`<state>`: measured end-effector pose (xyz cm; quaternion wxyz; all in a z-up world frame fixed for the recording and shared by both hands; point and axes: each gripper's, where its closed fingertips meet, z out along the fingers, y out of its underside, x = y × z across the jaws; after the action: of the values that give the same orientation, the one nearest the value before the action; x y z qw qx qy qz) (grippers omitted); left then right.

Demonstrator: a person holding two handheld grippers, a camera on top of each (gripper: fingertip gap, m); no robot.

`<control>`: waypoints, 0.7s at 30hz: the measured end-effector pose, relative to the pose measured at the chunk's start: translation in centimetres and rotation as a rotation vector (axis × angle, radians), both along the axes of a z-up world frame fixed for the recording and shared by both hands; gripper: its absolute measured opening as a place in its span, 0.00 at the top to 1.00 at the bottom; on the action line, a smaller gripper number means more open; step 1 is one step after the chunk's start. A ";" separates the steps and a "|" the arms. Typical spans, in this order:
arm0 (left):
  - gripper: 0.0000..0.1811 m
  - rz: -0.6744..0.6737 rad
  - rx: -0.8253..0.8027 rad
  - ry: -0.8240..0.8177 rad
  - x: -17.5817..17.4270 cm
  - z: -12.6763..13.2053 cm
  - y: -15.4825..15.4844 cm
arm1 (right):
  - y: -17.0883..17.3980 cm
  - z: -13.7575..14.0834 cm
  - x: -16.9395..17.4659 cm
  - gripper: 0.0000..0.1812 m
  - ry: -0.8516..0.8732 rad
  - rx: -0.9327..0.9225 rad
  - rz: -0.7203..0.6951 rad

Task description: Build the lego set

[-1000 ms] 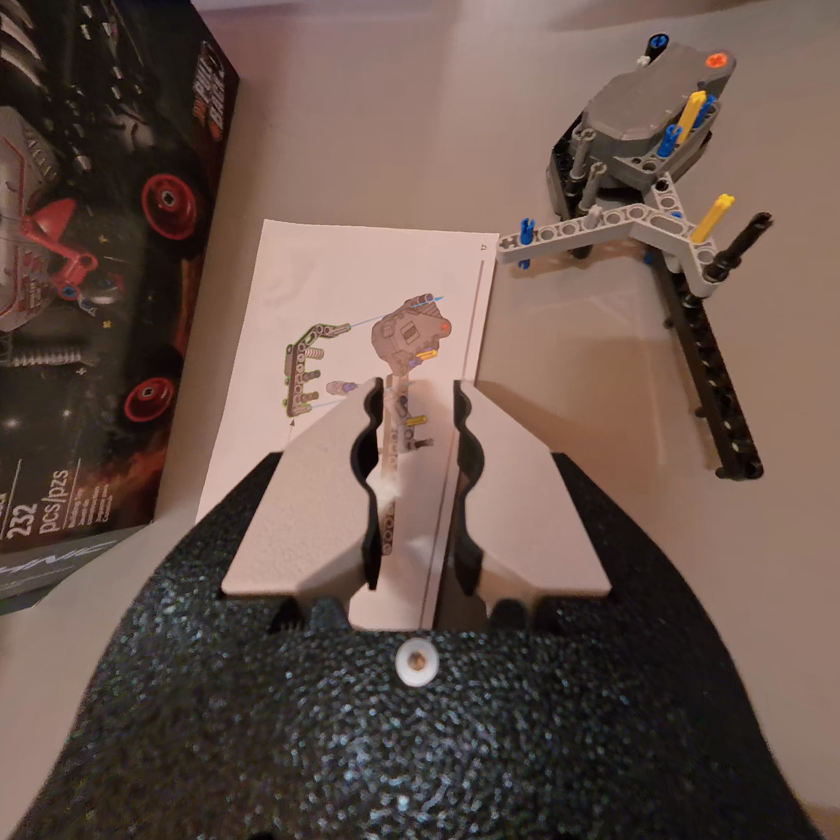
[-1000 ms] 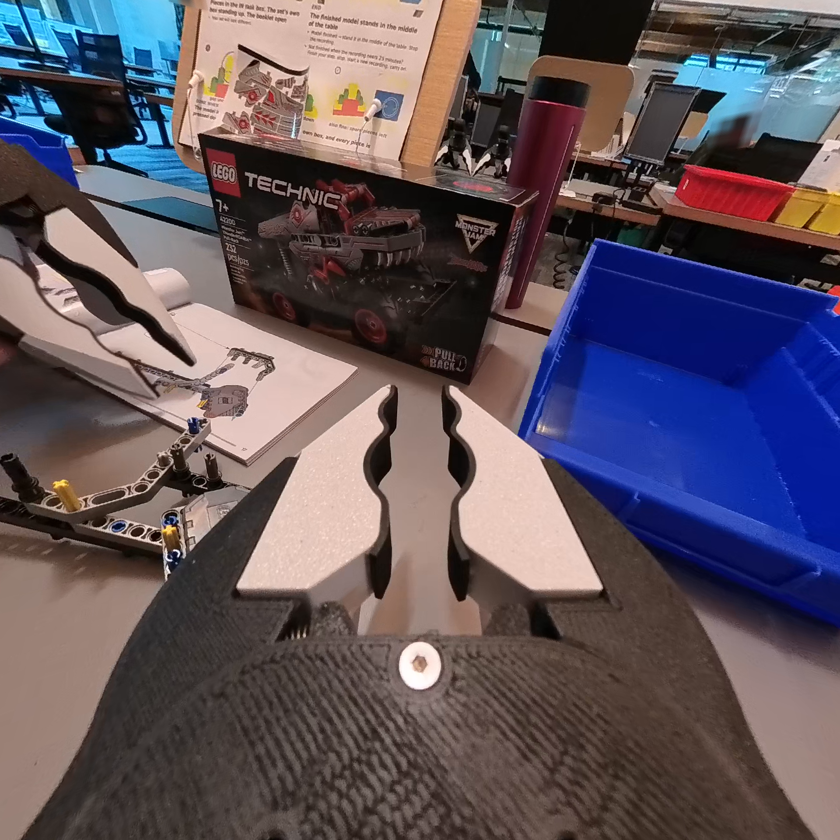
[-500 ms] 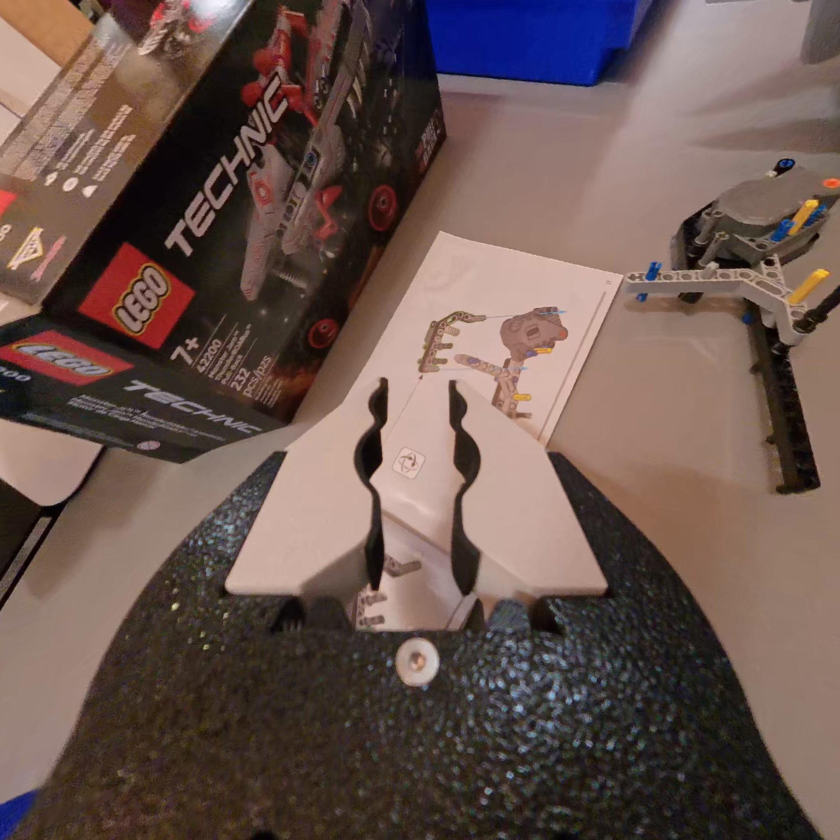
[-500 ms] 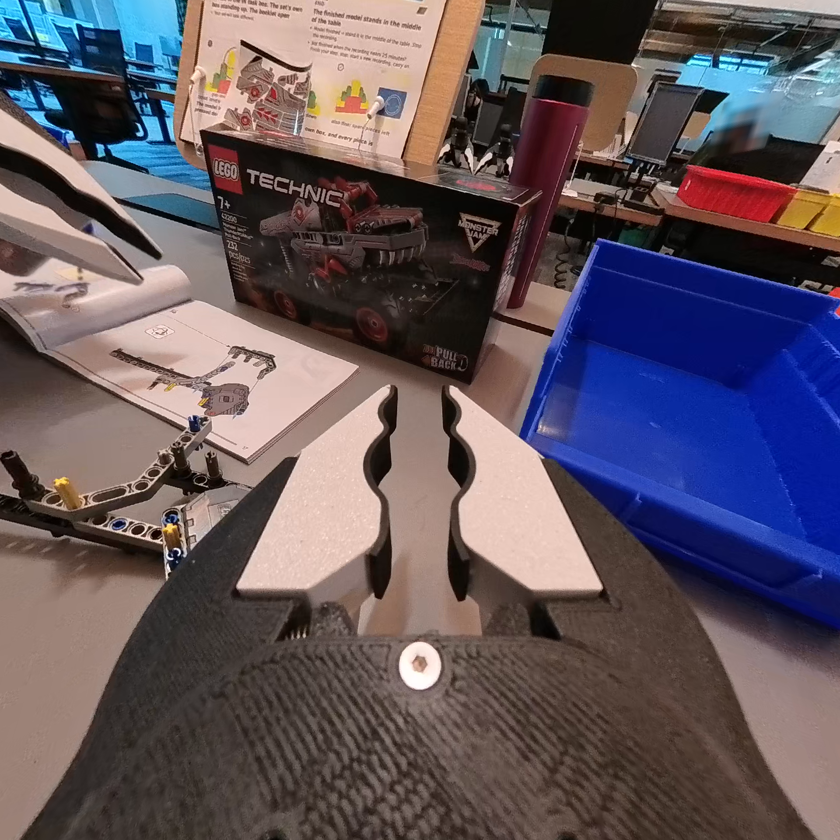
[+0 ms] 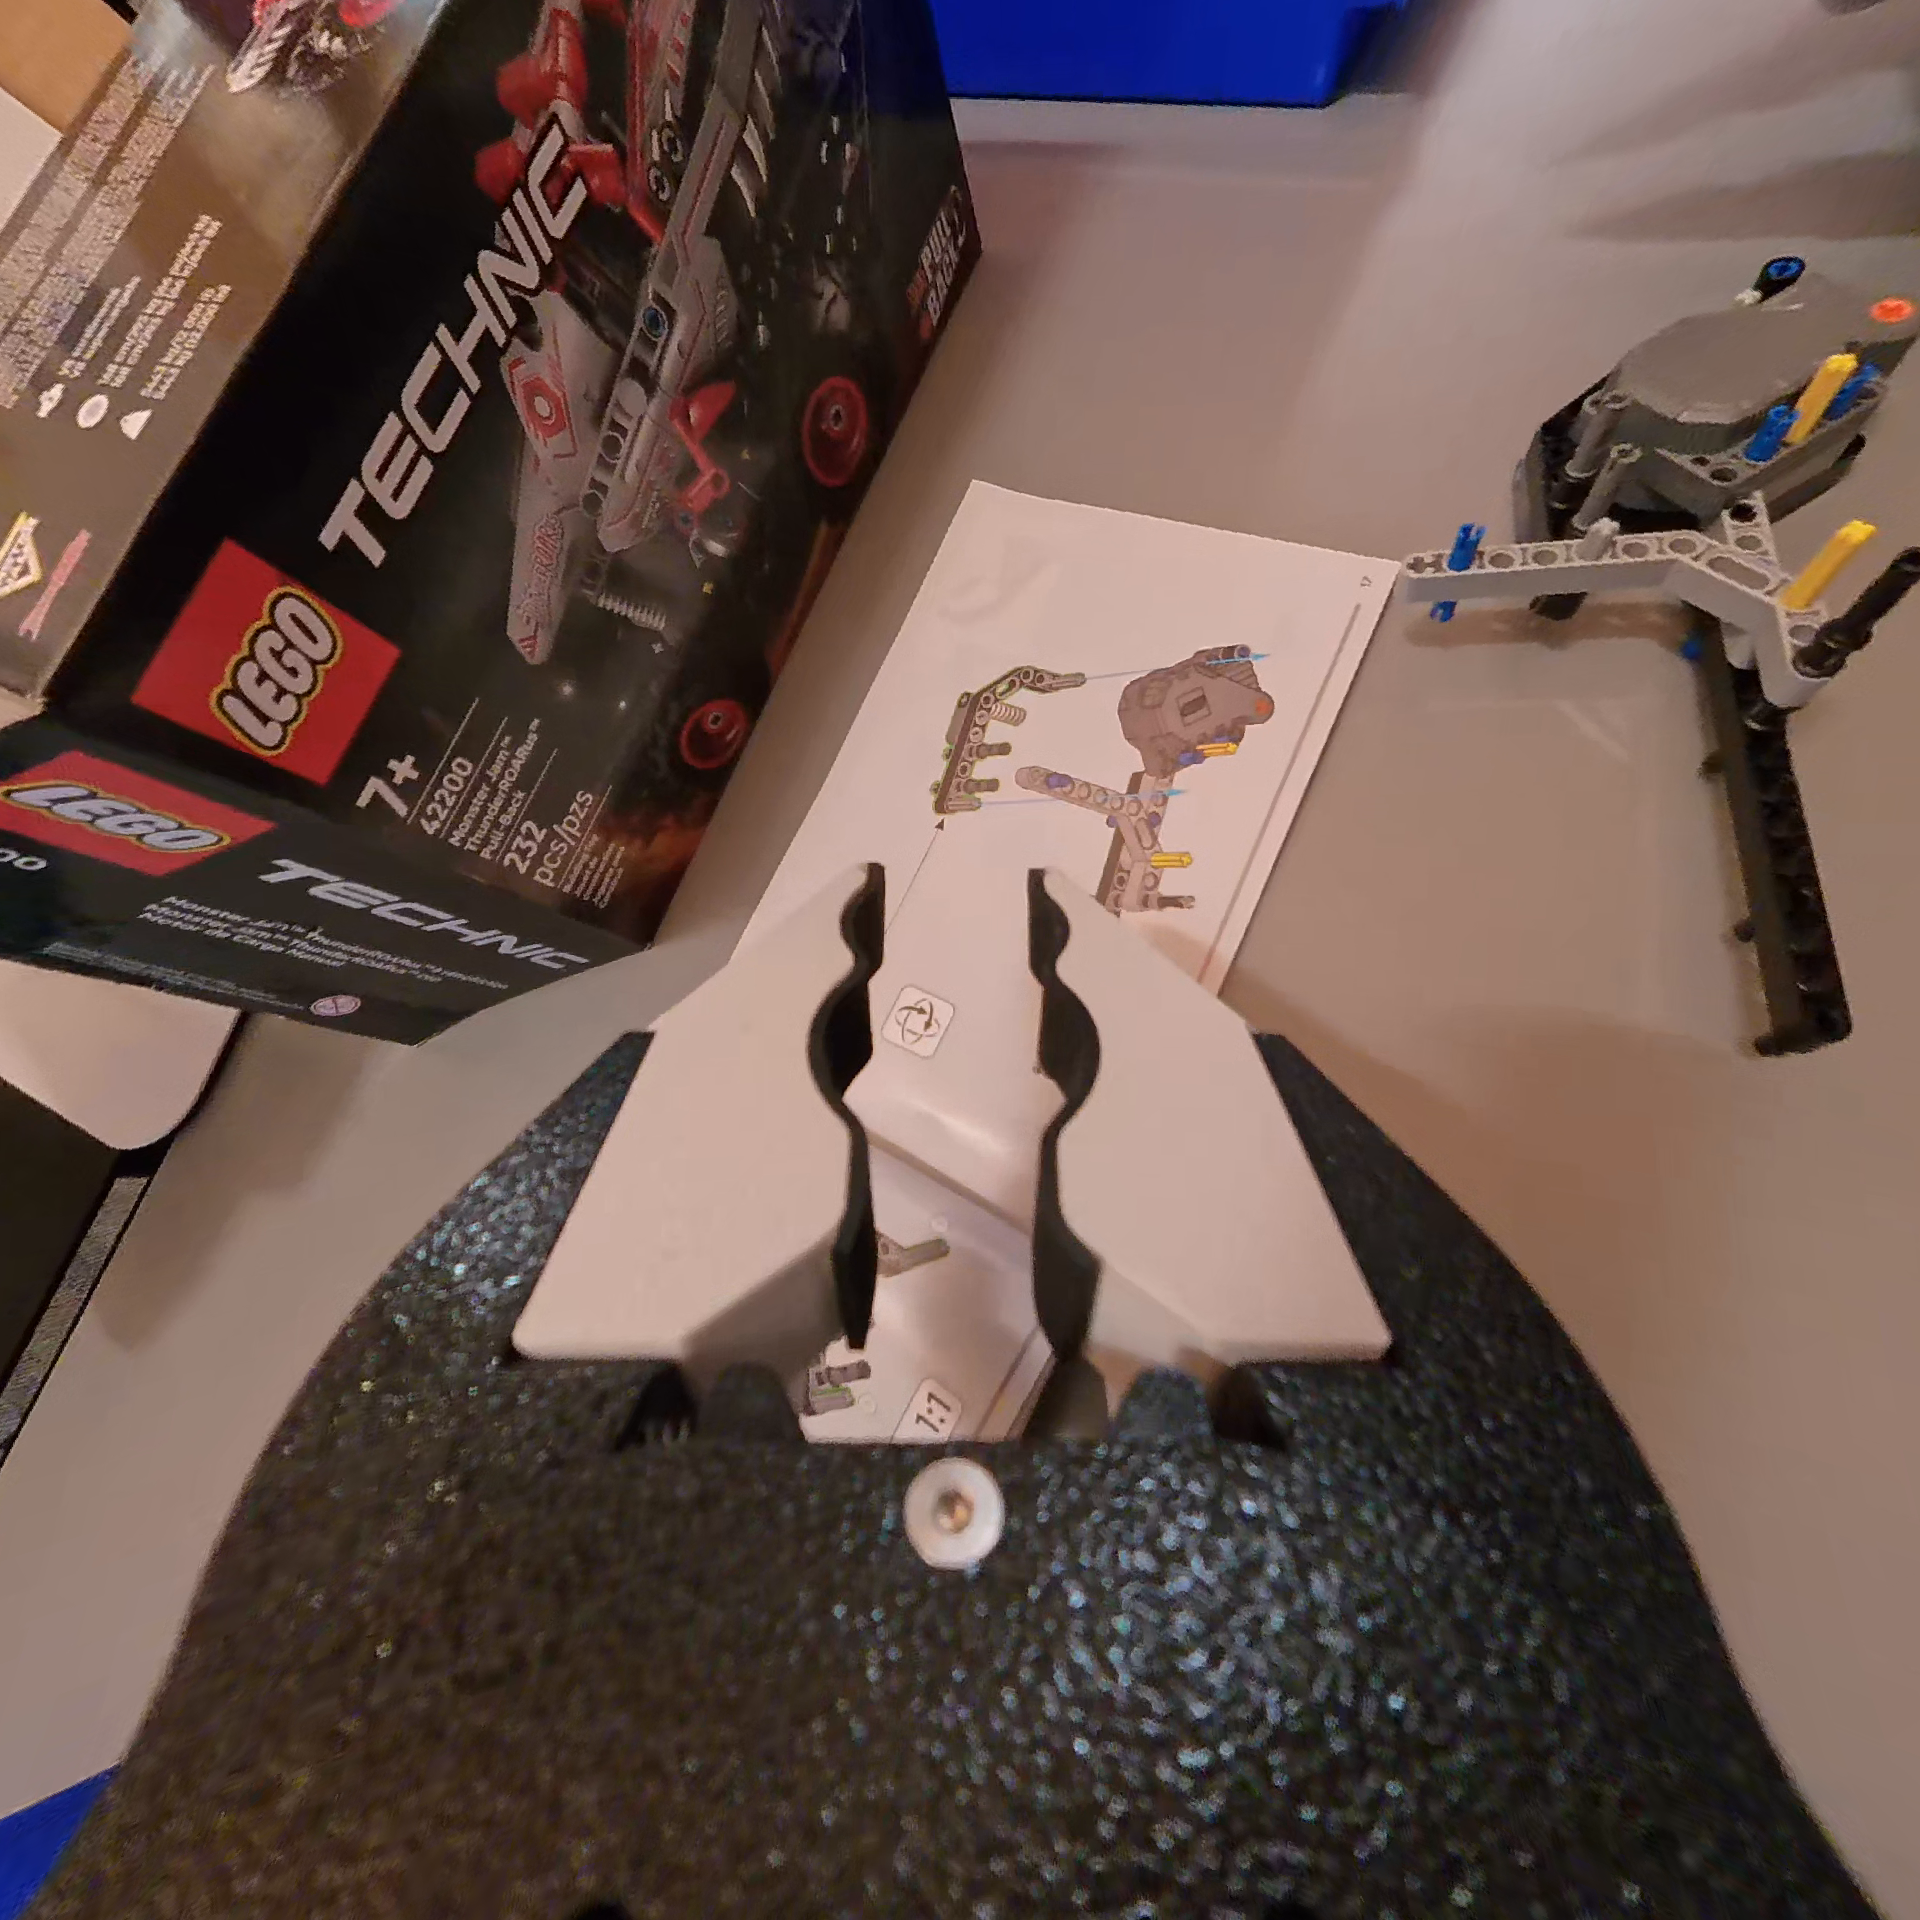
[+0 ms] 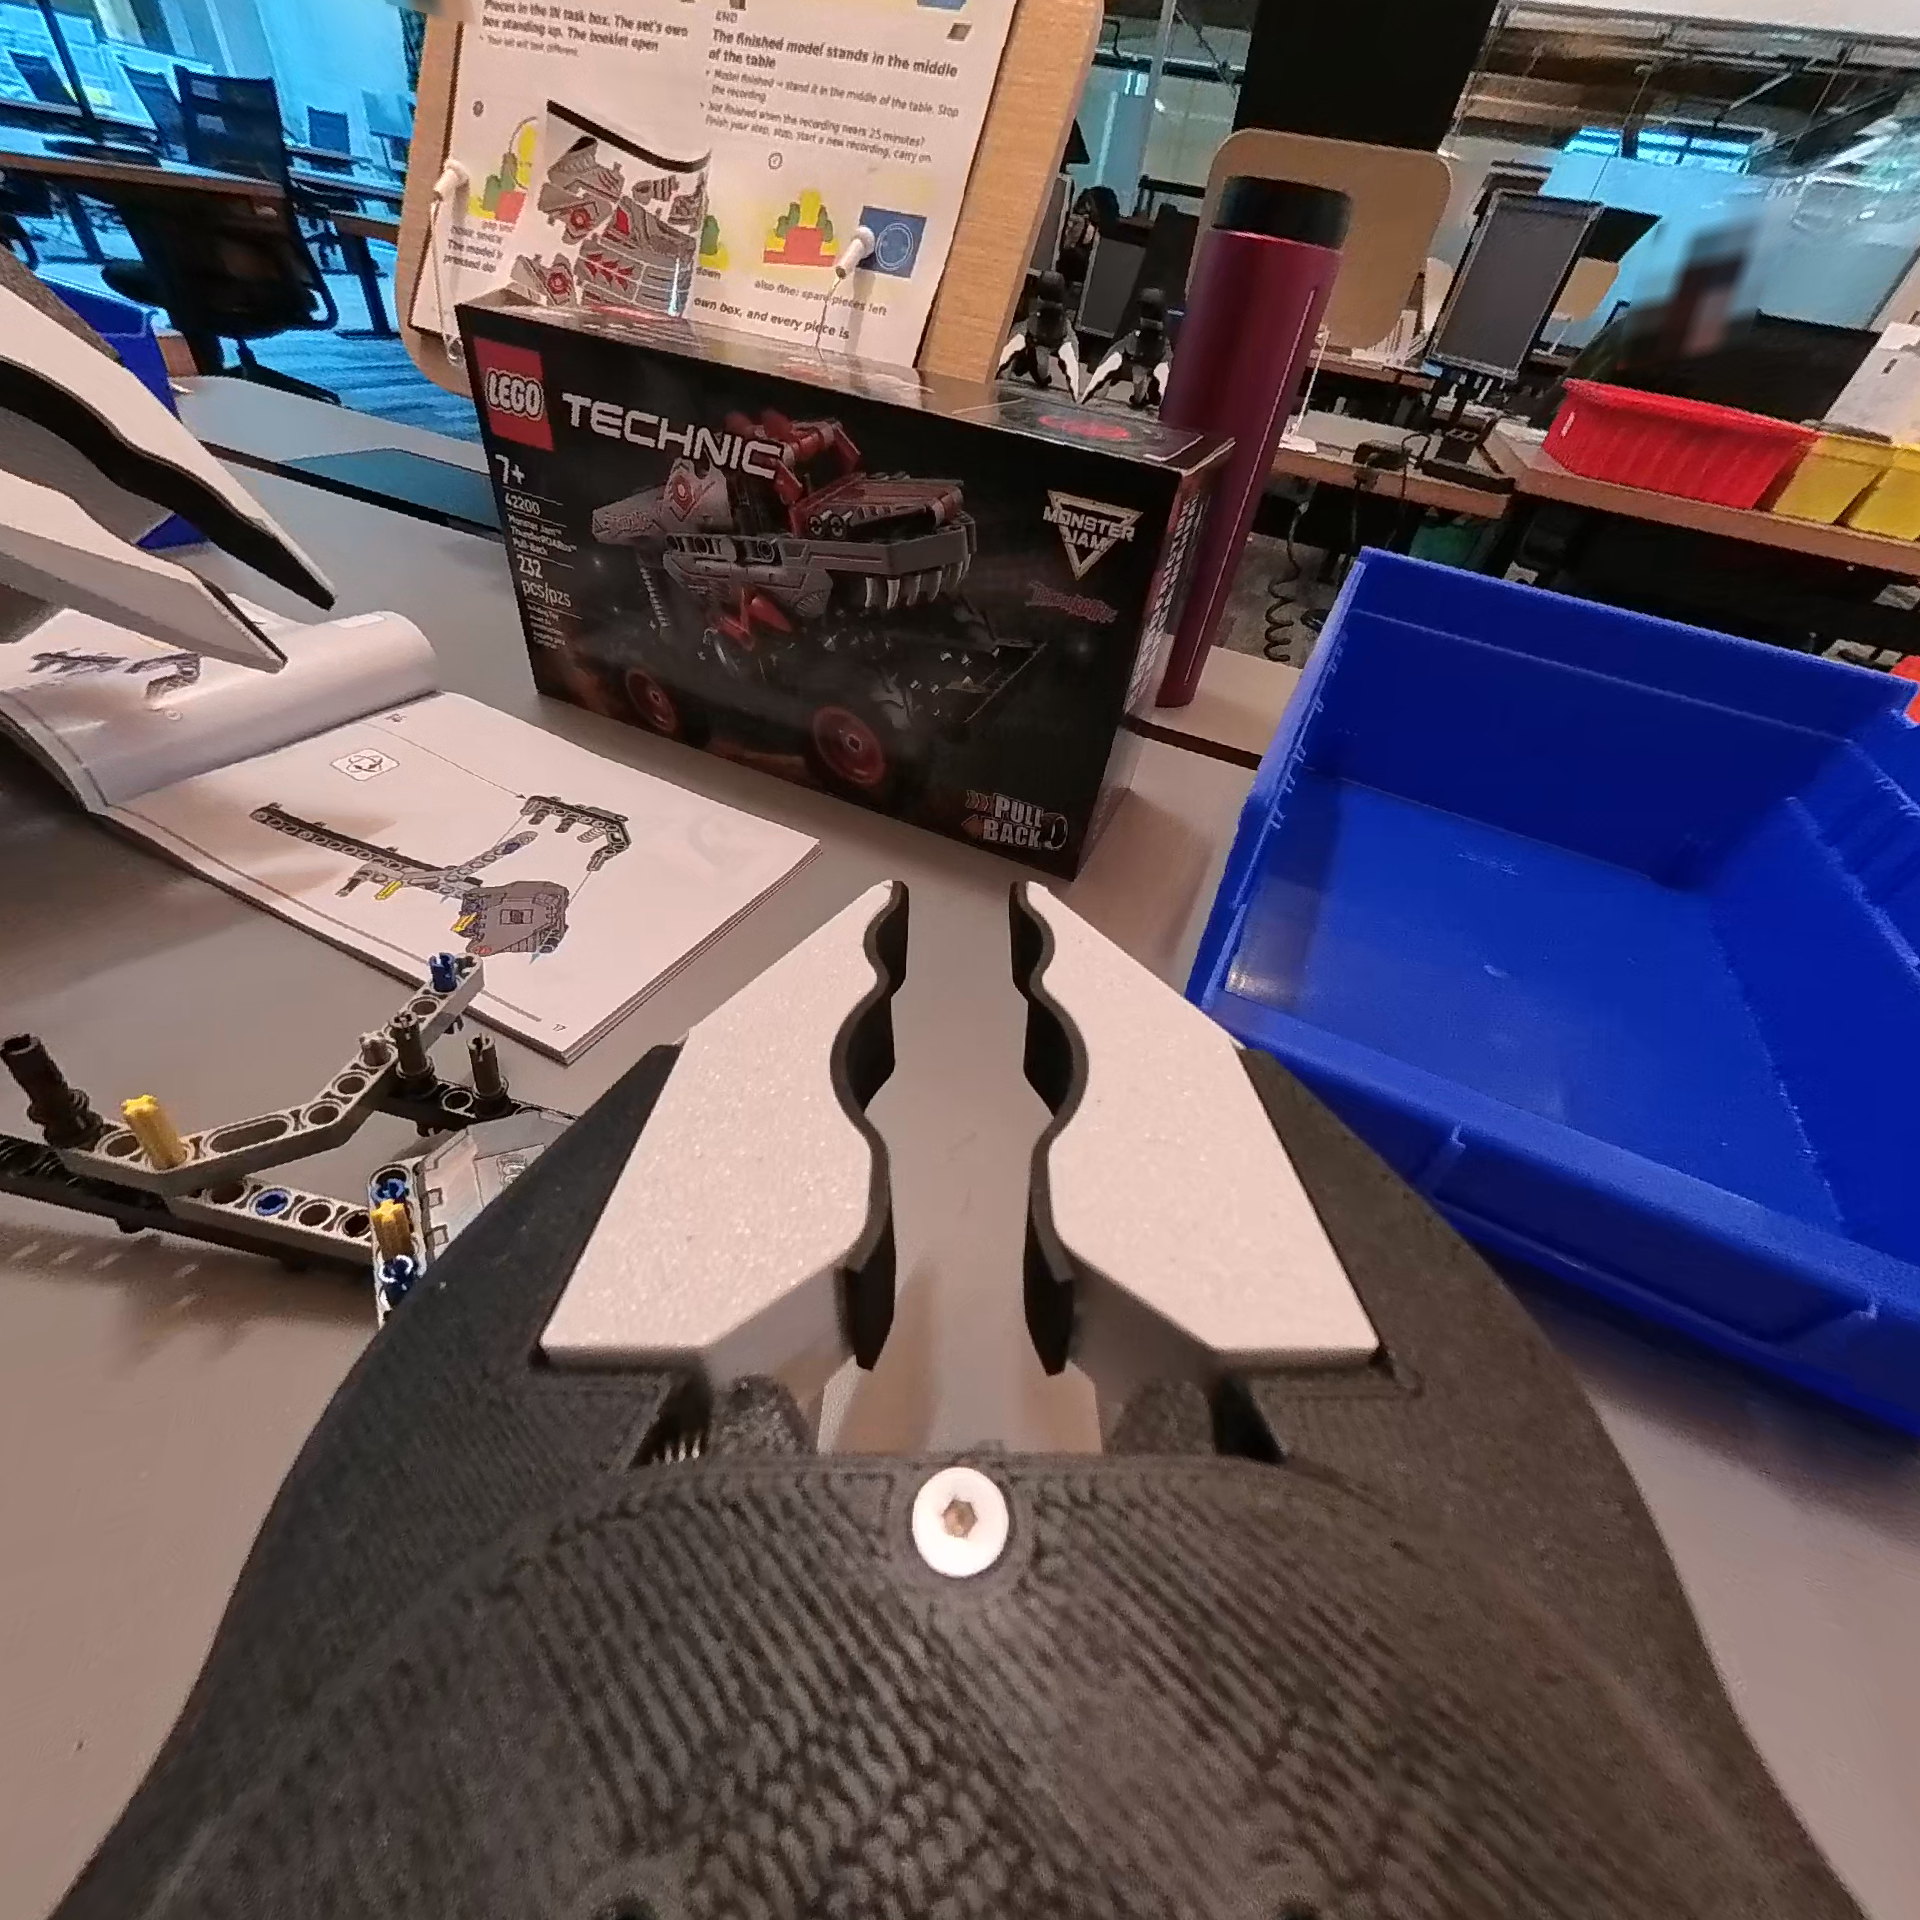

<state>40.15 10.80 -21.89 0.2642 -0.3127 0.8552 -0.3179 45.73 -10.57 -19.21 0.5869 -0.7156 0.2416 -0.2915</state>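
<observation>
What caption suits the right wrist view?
Open right gripper faces set box, booklet, blue bin and partial model.

One black printed cardboard set box (image 6: pixel 831 613); one open white paper instruction booklet (image 6: pixel 436 831); one part-built grey-and-black brick assembly (image 5: pixel 1714 499); one blue plastic bin (image 6: pixel 1579 935); one maroon cylindrical bottle (image 6: pixel 1242 416)

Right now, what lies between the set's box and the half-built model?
The open instruction booklet lies between the box and the model, as the left wrist view shows.
</observation>
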 end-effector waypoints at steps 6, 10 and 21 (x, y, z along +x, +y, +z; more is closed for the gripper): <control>0.86 0.005 0.006 -0.012 0.1 0.3 0.1 | 0.0 0.0 0.0 0.91 -0.001 0.000 0.000; 0.86 0.008 0.001 -0.017 0.1 0.5 0.2 | 0.0 0.0 0.0 0.91 -0.001 -0.001 0.001; 0.87 0.021 -0.034 -0.054 0.3 1.5 0.0 | 0.0 0.0 0.0 0.91 -0.002 -0.005 0.001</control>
<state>40.43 10.82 -20.36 0.2852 -0.3174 0.8388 -0.3381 45.68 -10.52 -19.25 0.5856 -0.7168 0.2400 -0.2927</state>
